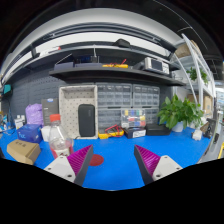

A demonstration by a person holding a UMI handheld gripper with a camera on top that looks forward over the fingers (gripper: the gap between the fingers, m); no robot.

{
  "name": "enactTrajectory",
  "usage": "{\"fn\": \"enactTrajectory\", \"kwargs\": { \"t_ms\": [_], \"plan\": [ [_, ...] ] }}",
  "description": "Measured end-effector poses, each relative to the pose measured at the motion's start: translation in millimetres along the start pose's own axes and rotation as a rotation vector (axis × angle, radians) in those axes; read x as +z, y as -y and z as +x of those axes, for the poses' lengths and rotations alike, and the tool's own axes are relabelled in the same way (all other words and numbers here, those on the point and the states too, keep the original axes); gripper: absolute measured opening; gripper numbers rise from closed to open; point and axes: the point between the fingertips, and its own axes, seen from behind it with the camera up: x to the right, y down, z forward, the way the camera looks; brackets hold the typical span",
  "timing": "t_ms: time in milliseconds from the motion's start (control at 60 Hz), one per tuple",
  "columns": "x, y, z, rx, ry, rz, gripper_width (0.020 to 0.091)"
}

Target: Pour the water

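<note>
My gripper (113, 161) is open above a blue table (115, 150), and nothing stands between its two magenta pads (80, 157). A clear plastic bottle (57, 133) stands on the table beyond the left finger, to its left. A small red disc (96, 157) lies flat on the blue surface just inside the left finger. I see no cup or other vessel near the fingers.
A cardboard box (23, 150) lies at the table's left side, with purple bags (33, 115) behind it. A box of colourful items (133, 122) stands at the far middle. A green plant (182, 110) stands at the right. Shelves run above the back wall.
</note>
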Motion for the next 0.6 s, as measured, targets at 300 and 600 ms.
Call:
{"fn": "enactTrajectory", "kwargs": {
  "t_ms": [300,600],
  "plan": [
    [-42,-43,-87,-0.032,0.134,-0.038,0.0843],
    [1,-44,-135,-0.046,0.171,-0.023,0.0853]
  ]
}}
